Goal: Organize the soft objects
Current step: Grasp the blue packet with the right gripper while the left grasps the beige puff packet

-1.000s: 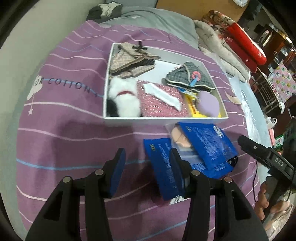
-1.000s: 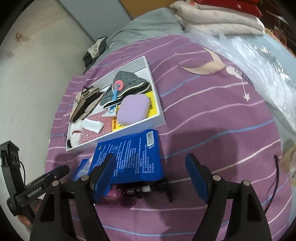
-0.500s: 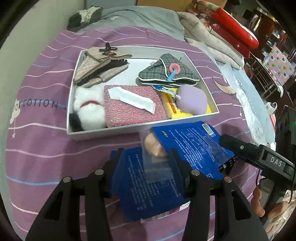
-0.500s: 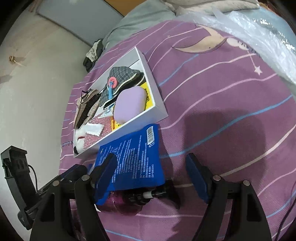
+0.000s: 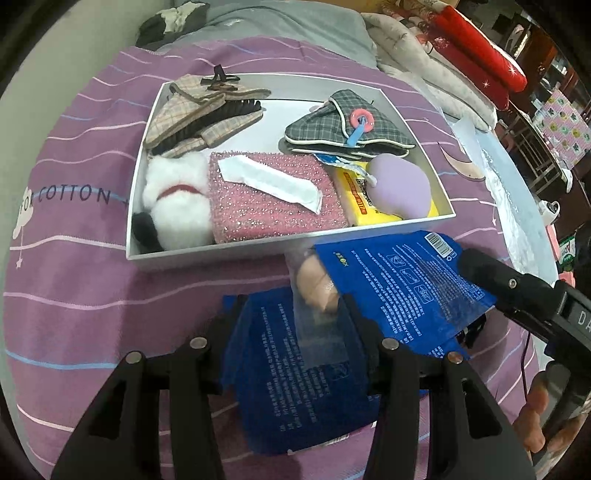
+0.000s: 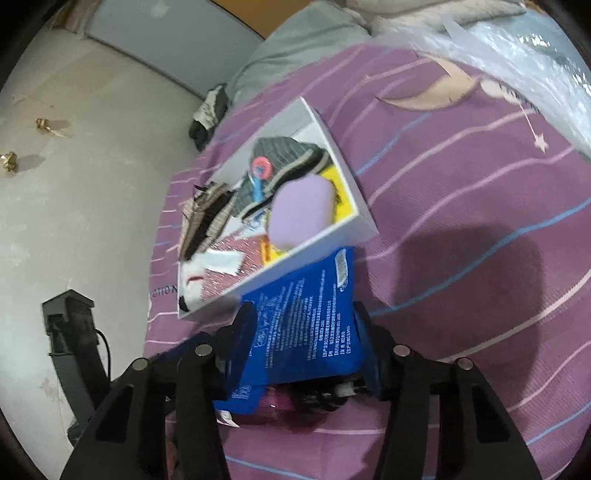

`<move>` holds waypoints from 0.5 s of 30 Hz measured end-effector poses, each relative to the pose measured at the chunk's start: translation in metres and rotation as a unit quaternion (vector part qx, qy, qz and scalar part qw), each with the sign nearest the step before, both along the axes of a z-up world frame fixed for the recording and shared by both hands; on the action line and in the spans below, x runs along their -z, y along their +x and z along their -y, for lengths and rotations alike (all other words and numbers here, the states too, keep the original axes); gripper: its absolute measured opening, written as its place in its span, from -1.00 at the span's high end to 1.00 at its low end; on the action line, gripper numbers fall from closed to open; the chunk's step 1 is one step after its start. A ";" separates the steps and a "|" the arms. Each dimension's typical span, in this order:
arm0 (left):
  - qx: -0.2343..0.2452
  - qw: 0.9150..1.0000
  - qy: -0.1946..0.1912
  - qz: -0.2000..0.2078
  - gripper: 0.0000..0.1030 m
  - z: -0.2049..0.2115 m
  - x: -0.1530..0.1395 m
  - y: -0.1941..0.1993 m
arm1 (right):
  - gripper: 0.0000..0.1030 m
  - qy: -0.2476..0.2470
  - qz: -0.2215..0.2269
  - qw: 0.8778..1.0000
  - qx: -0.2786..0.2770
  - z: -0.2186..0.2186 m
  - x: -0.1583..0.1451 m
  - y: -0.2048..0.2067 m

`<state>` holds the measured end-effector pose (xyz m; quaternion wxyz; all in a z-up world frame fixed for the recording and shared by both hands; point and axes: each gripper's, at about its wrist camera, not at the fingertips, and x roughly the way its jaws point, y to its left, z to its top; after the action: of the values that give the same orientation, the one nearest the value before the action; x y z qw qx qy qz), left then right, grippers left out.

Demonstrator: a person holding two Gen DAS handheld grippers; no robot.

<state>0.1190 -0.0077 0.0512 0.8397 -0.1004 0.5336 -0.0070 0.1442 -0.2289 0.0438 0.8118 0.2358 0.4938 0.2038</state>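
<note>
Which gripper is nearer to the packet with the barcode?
Right. The right gripper straddles the barcode packet, a finger on each side. The left gripper is beside it, around the other blue packet.

Under the left claw (image 5: pixel 293 314) we see a purple bedspread (image 5: pixel 74 280) with thin stripes, lettered "COTTON" (image 5: pixel 74 194) off to its left. Far ahead lies a grey quilt (image 5: pixel 295 26), with a dark cloth bundle (image 5: pixel 166 18) at its left end. Ahead and to the right we find cream blankets (image 5: pixel 413 62) with a red blanket (image 5: pixel 476 48) on top. A clear plastic sheet (image 5: pixel 517 206) lies on the bedspread, to the claw's right. Left of the right claw (image 6: pixel 304 325) we see pale floor (image 6: pixel 74 184) with small gold bits (image 6: pixel 9 160) on it.
</note>
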 end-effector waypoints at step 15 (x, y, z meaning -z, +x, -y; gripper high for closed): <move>-0.004 1.000 -0.004 0.001 0.03 -0.004 0.003 -0.002 | 0.33 -0.134 0.067 0.989 0.003 -0.037 -0.017 -0.004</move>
<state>0.1168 -0.0040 0.0485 0.8400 -0.1061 0.5321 -0.0062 0.1404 -0.1915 0.0606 0.8680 0.1122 0.4602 0.1488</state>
